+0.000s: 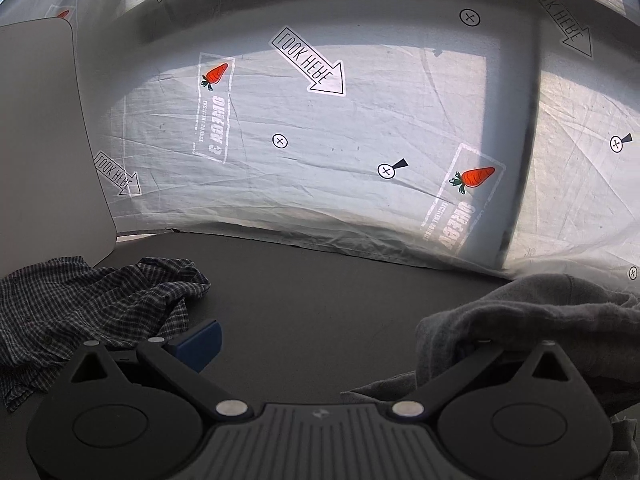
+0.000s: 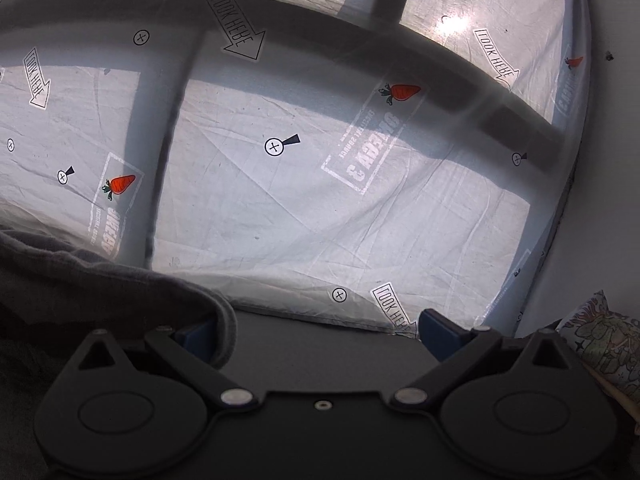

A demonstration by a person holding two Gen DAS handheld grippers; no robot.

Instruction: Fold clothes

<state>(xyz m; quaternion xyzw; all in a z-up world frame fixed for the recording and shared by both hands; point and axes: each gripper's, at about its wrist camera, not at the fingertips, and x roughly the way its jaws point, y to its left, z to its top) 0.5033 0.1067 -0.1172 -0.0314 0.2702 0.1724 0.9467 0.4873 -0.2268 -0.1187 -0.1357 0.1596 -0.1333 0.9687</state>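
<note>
A crumpled grey garment (image 1: 528, 312) lies on the dark table (image 1: 304, 300) at the right of the left wrist view. My left gripper (image 1: 340, 340) is open wide; its blue left pad (image 1: 200, 344) is bare, and its right finger is hidden under the grey cloth. A checked dark shirt (image 1: 80, 316) lies bunched at the left, just beyond the left pad. In the right wrist view the same grey garment (image 2: 100, 292) fills the left side, its hem draped over the left pad. My right gripper (image 2: 316, 336) is open, and its right pad (image 2: 440, 336) holds nothing.
A pale printed sheet (image 1: 320, 140) with carrots and arrows hangs behind the table's far edge. A light grey panel (image 1: 40, 140) stands at the left. A patterned fabric item (image 2: 608, 344) sits at the far right of the right wrist view.
</note>
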